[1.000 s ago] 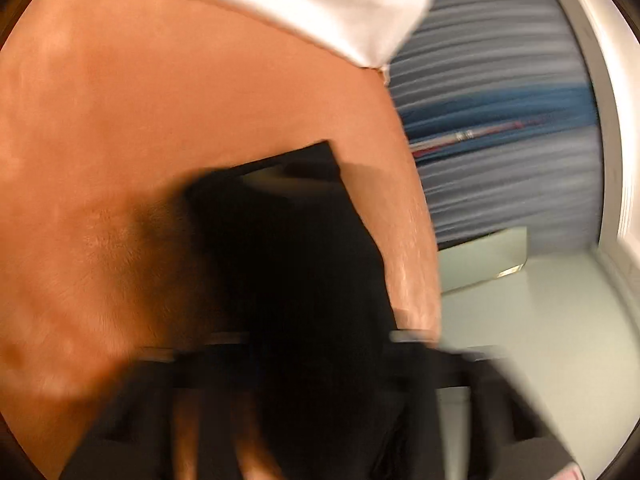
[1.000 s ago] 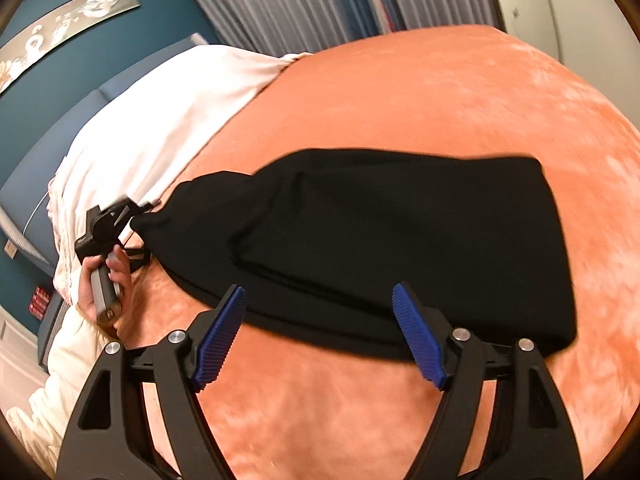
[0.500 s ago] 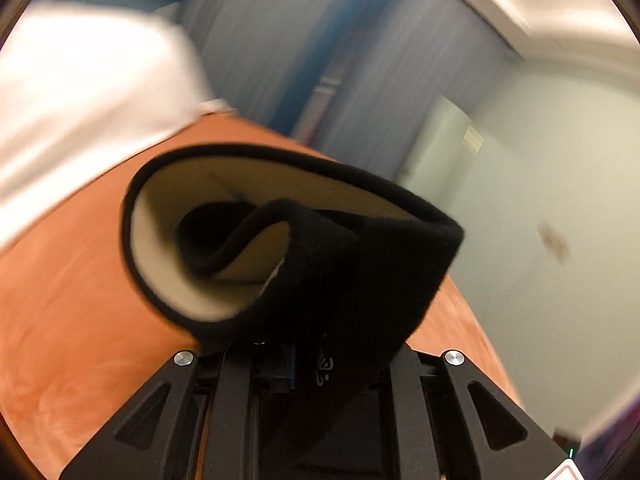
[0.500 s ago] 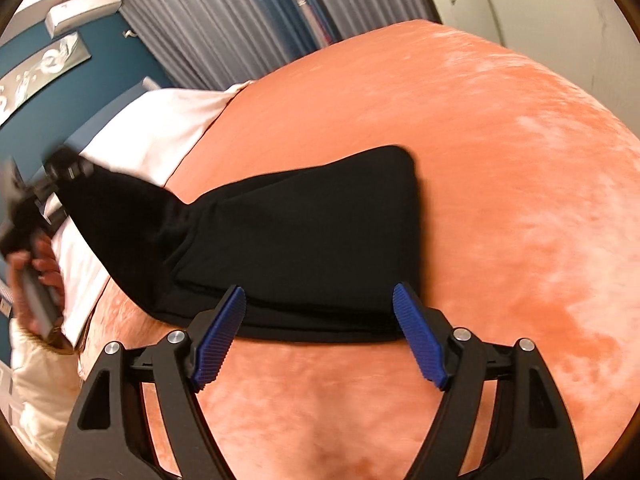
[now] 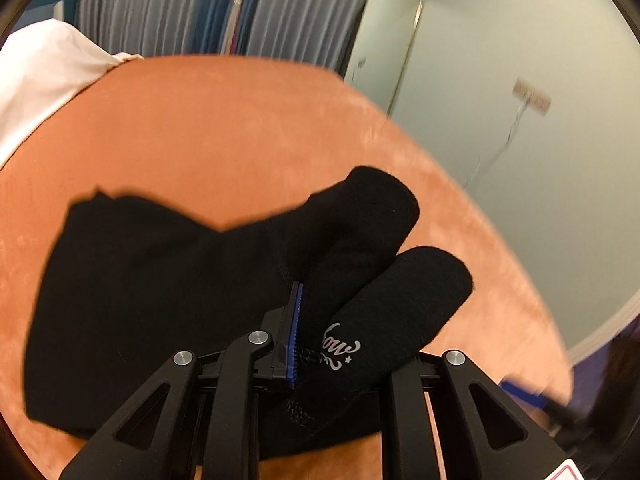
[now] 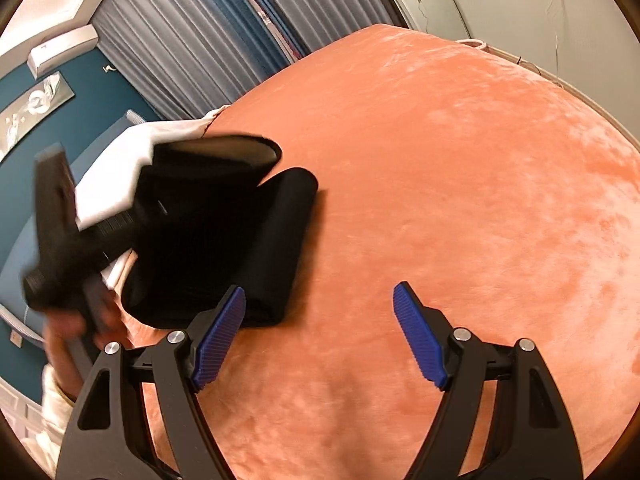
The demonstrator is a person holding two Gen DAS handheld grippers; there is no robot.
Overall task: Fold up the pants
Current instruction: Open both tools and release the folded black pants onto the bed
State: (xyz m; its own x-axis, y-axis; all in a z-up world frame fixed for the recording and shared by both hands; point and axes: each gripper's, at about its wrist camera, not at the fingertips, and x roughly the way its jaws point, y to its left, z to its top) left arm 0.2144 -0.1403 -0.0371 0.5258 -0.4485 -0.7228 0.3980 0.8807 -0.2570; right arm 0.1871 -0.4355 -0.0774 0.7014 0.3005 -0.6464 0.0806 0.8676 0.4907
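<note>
The black pants lie doubled over on the orange bedspread, left of centre in the right wrist view. My left gripper is shut on a bunched end of the pants, held above the rest of the garment. Its jaws are starting to open, but the blue pad still presses the fabric. A small white script logo shows beside the pad. A person's hand holds that gripper, which is blurred in the right wrist view. My right gripper stands open over bare bedspread, its left fingertip just beside the pants' near edge.
White bedding lies at the head of the bed, behind the pants. Grey and blue curtains hang beyond, and a pale wall runs along the far side. The bedspread stretches wide to the right of the pants.
The left gripper swung the held end of the pants across and over the rest, rolling as it went. The spread-out pants are now a shorter, doubled bundle. The right gripper shifted sideways, still open.
</note>
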